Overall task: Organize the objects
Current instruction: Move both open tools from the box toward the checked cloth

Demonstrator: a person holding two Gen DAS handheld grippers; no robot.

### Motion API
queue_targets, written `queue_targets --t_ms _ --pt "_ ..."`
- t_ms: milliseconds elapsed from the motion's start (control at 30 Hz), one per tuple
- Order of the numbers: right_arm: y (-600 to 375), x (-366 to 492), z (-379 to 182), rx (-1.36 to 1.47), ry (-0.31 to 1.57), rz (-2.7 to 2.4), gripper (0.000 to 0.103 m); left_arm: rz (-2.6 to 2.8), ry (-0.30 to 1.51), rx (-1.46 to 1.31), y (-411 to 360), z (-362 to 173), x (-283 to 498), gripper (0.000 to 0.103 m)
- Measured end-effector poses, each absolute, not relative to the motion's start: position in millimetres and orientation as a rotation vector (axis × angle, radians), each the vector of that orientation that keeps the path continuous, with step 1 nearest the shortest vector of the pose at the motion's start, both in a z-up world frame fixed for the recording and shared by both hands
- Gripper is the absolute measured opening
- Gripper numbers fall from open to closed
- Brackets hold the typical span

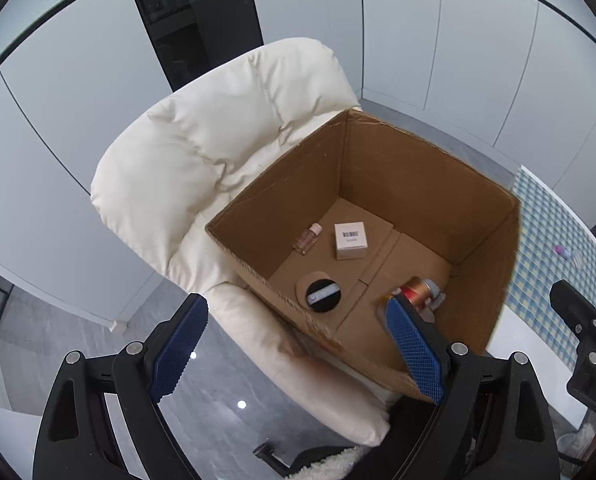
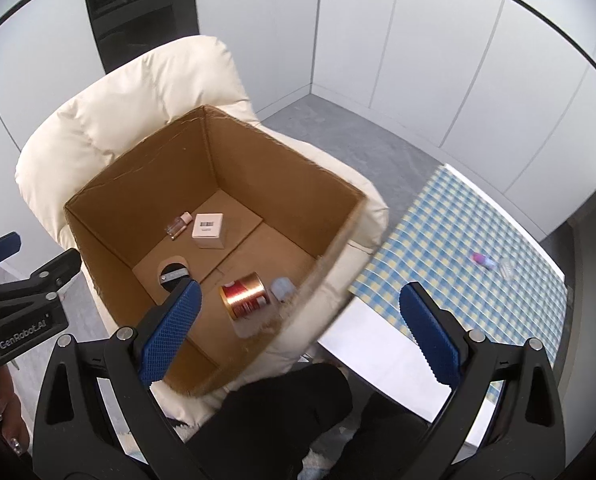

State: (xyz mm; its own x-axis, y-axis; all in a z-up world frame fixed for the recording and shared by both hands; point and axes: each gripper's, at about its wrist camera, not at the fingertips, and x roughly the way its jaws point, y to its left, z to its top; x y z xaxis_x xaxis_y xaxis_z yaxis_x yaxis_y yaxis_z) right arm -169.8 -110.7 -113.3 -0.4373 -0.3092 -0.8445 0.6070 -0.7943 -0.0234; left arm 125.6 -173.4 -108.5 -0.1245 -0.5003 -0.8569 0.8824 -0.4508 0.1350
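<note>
Four items lay in cardboard box [image 2: 110,184] | copper can [image 2: 245,294] at 5 o'clock wall | centre floor bare | left gripper [image 1: 294,348] wide, empty | right gripper [image 2: 301,328] wide, empty

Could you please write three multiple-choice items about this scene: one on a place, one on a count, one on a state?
1. Where does the cardboard box stand?
A. on the cream padded chair
B. on the checked tablecloth
C. on the floor

2. How many things lie in the box?
A. two
B. four
C. seven

3. How are the jaws of the right gripper?
A. shut on the can
B. shut on nothing
C. open, holding nothing

Answers:
1 A, the chair's cushion shows around and under the box.
2 B, a small bottle, a small white carton, a round black-and-tan disc and a copper can.
3 C, its blue fingers stand far apart with nothing between them.
</note>
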Motion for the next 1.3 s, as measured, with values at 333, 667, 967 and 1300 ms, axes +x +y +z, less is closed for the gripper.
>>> queue_targets --t_ms 333,667,967,1300 --pt "-59.5 -143.9 -97.1 1.239 0.325 -2.271 0.103 -1.76 0.497 1.119 -131.3 -105.5 132.0 0.091" --pt "-14.9 -114.2 -90.6 1.257 0.298 -2.292 0.103 -1.782 0.564 1.109 -104.9 -101.5 146.1 0.091" --pt "11.9 -77.3 -88.2 1.266 0.284 -2.268 0.103 -1.81 0.499 1.185 -62.4 -106.9 155.9 0.091" --pt "21.0 -38.3 -94.9 1.275 0.3 -2.196 0.103 -1.882 0.532 1.225 -21.6 -125.8 159.4 0.091"
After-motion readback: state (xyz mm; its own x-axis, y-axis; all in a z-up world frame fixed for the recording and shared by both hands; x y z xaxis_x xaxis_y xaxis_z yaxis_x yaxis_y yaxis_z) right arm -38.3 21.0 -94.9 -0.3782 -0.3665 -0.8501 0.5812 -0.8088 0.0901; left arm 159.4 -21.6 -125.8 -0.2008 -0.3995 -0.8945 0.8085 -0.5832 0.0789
